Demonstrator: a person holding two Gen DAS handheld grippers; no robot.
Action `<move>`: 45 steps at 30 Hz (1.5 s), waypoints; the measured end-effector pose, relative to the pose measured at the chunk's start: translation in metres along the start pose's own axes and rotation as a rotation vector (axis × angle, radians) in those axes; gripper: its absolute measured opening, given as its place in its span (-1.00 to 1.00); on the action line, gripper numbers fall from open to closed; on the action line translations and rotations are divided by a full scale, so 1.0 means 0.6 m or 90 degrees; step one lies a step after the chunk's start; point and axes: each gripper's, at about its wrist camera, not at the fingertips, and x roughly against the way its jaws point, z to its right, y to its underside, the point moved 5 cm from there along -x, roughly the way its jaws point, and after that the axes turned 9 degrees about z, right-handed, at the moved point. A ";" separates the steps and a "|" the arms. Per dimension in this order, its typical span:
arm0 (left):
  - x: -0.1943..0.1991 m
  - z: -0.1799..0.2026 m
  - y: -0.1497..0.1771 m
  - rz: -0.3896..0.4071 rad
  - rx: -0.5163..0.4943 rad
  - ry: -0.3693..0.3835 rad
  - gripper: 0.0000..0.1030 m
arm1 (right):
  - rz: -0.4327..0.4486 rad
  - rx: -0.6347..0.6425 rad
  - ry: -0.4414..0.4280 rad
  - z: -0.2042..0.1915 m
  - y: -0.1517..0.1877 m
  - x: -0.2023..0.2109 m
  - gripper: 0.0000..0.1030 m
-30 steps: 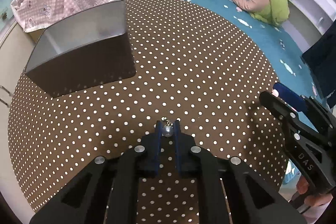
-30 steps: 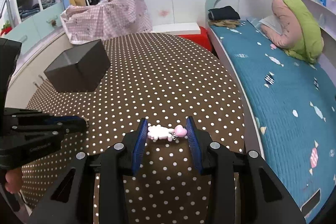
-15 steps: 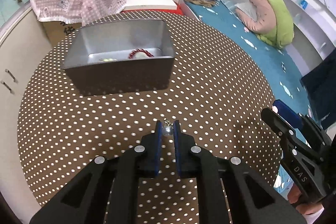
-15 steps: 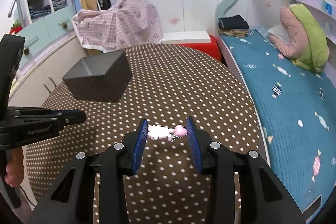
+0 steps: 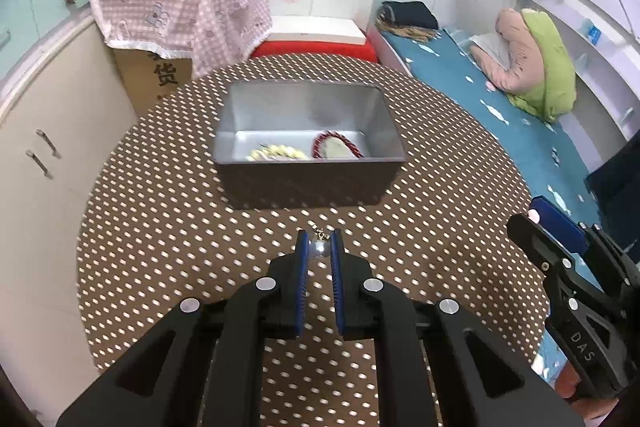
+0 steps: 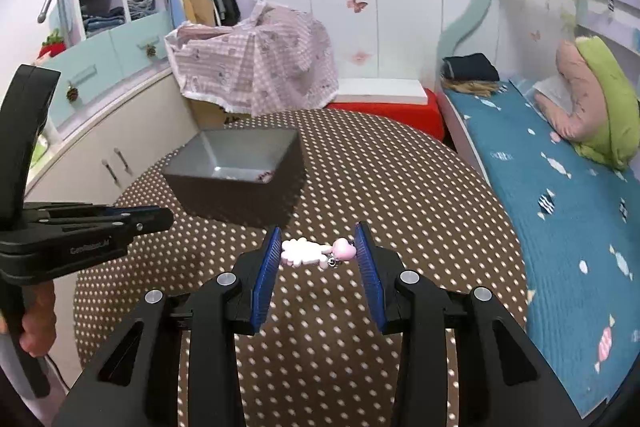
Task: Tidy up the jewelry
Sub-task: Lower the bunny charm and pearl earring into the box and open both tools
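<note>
My left gripper [image 5: 319, 247] is shut on a small silver bead pendant [image 5: 320, 246] and holds it above the dotted table, in front of the dark open box [image 5: 308, 183]. A red bead bracelet [image 5: 338, 146] and a pale yellow bead piece [image 5: 276, 151] lie in the box. My right gripper [image 6: 316, 251] is shut on a pink and white charm piece [image 6: 316, 251], held crosswise between its blue pads above the table. The box [image 6: 240, 193] is ahead and to the left in the right wrist view. The left gripper [image 6: 156, 219] shows at the left there, the right gripper [image 5: 544, 227] at the right in the left wrist view.
The round table has a brown cloth with white dots [image 5: 160, 227]. A cardboard carton under a pink checked cloth [image 5: 180, 11] stands behind it. A cabinet [image 5: 44, 155] is on the left, a bed with a blue sheet [image 5: 500, 115] on the right.
Both grippers have risen and tilted, so the inside of the box now shows. The left gripper has swung to face the box squarely. Both still hold their pieces.
</note>
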 end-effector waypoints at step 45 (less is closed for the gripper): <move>-0.080 -0.085 -0.116 0.010 0.011 -0.032 0.26 | -0.030 -0.026 -0.023 -0.050 -0.121 -0.167 0.38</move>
